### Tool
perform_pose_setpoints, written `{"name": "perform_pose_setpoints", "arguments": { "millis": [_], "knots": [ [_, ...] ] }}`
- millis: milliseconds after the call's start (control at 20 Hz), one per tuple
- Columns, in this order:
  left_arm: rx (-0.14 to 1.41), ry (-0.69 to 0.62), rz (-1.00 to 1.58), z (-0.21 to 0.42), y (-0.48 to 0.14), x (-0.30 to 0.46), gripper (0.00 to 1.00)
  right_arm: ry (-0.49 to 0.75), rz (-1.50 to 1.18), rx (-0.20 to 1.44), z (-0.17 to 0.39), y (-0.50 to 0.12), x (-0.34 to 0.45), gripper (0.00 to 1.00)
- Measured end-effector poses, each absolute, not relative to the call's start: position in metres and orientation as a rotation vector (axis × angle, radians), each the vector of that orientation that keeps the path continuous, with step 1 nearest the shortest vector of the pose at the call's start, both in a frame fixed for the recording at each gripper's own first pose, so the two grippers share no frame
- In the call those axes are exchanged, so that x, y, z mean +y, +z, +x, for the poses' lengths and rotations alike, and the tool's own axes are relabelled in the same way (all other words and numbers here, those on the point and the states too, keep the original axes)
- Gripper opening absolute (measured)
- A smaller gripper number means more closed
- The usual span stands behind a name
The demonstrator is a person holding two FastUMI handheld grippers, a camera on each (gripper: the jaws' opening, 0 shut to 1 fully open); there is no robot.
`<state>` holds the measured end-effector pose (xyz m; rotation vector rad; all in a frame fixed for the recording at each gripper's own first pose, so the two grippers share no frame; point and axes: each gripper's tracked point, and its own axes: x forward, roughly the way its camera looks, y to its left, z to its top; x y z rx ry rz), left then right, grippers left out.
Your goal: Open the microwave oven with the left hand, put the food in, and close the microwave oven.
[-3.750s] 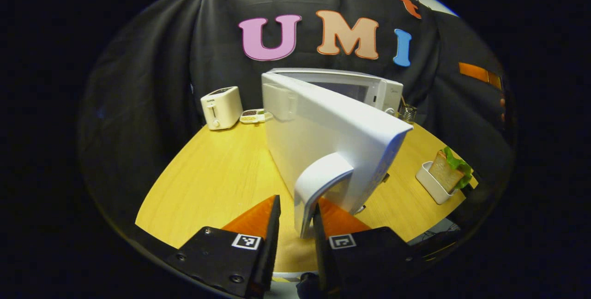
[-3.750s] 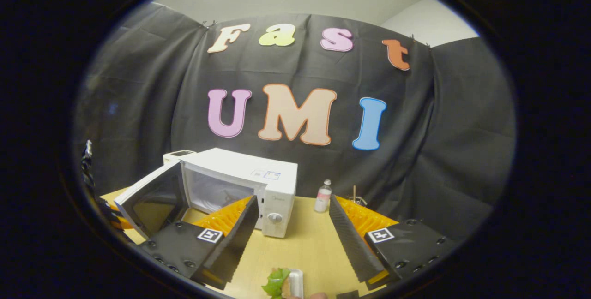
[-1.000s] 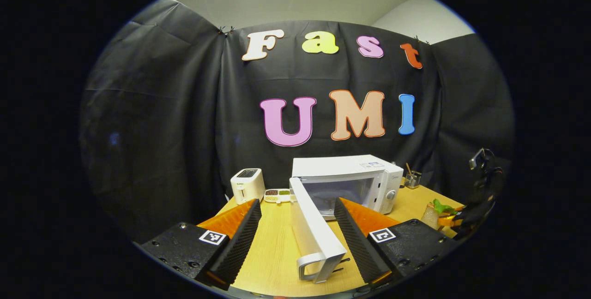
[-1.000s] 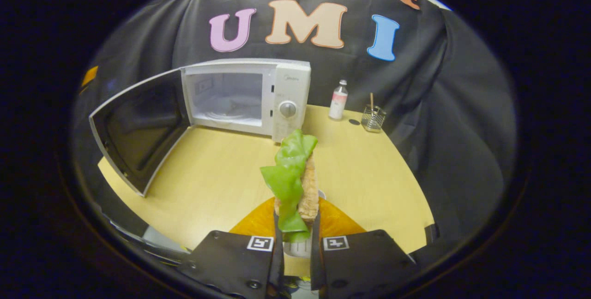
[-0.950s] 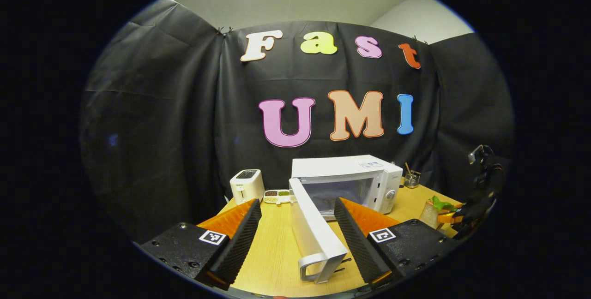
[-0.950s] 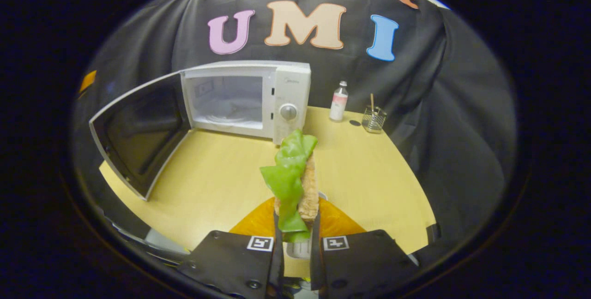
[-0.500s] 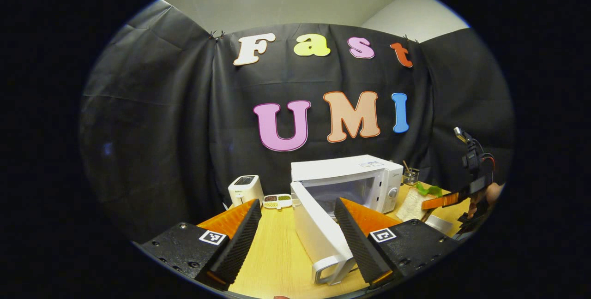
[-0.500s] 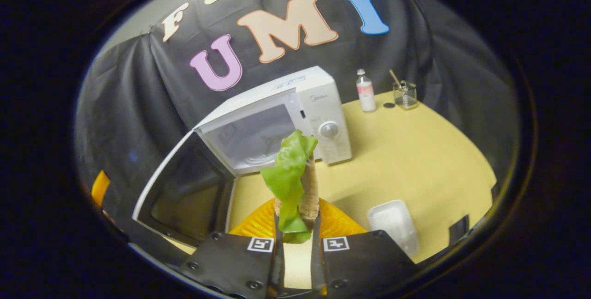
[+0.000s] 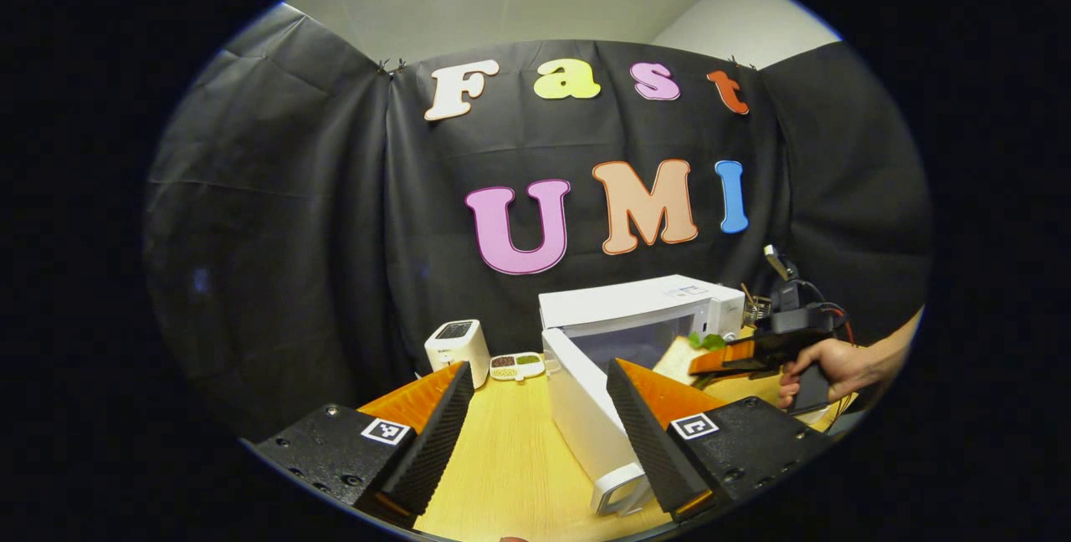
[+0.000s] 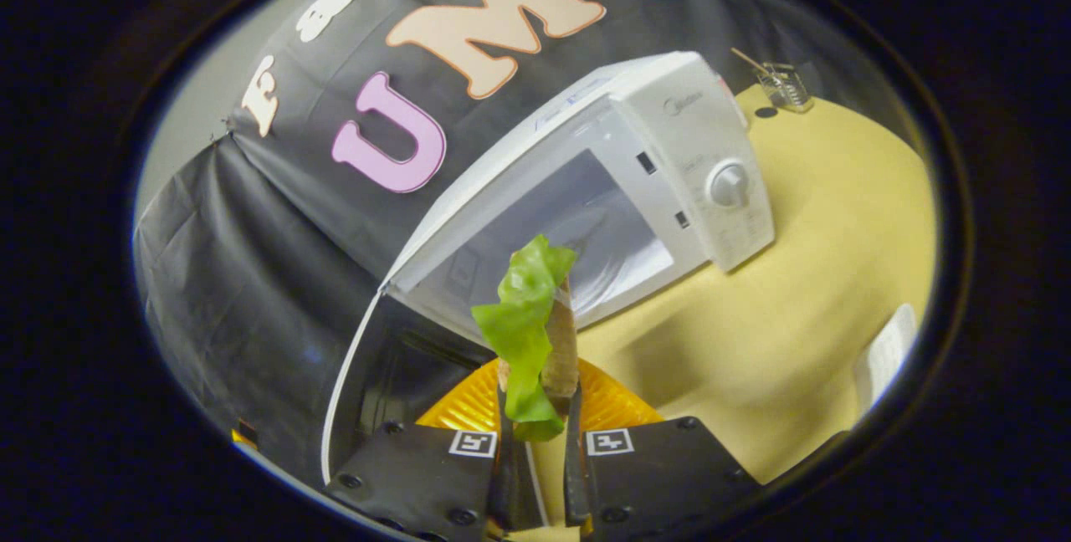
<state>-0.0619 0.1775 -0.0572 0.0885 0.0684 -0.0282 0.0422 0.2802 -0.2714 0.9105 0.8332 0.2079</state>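
The white microwave [image 9: 644, 308] stands at the back of the wooden table [image 9: 510, 467] with its door [image 9: 586, 416] swung wide open. My left gripper [image 9: 540, 442] is open, held back from the door, whose handle [image 9: 623, 492] lies low between its fingers. My right gripper [image 10: 535, 442] is shut on the sandwich [image 10: 531, 333], bread with green lettuce, held upright just in front of the microwave's open cavity [image 10: 577, 224]. The view is tilted. In the left gripper view a hand [image 9: 824, 362] holds the right gripper [image 9: 753, 354] beside the microwave front.
A white toaster [image 9: 456, 345] and a small dish of beans [image 9: 517, 365] stand left of the microwave. A white tray [image 10: 887, 350] lies on the table at the right. A glass with a stick [image 10: 782, 82] stands behind the microwave's dial side.
My right gripper has lifted the sandwich away from the white tray and carried it up to the open microwave, tilting as it went. My left gripper stayed open and back from the door.
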Motion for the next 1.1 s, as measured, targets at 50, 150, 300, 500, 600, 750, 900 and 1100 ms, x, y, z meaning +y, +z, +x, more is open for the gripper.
{"name": "perform_pose_setpoints", "arguments": {
  "millis": [50, 150, 300, 500, 600, 750, 900, 1100],
  "knots": [
    [0.074, -0.030, 0.079, -0.062, -0.058, 0.177, 0.97, 0.190, 0.942, 0.824, 0.054, -0.273, 0.288, 0.24],
    [0.076, -0.038, 0.064, -0.062, -0.060, 0.175, 0.97, 0.155, 0.987, 0.812, 0.076, -0.280, 0.301, 0.24],
    [0.095, -0.053, 0.037, -0.057, -0.065, 0.171, 0.97, 0.088, 1.038, 0.776, 0.105, -0.293, 0.311, 0.24],
    [0.116, -0.020, 0.035, -0.054, -0.070, 0.181, 0.98, -0.054, 1.151, 0.742, 0.138, -0.313, 0.319, 0.24],
    [0.112, -0.008, 0.062, -0.055, -0.067, 0.188, 0.98, -0.111, 1.188, 0.746, 0.145, -0.323, 0.330, 0.24],
    [0.101, 0.008, 0.092, -0.058, -0.060, 0.194, 0.97, -0.172, 1.247, 0.735, 0.161, -0.335, 0.341, 0.24],
    [0.112, 0.024, 0.098, -0.064, -0.058, 0.196, 0.97, -0.226, 1.299, 0.726, 0.176, -0.346, 0.345, 0.24],
    [0.111, 0.026, 0.098, -0.070, -0.058, 0.194, 0.97, -0.252, 1.303, 0.717, 0.188, -0.358, 0.345, 0.24]
  ]
}}
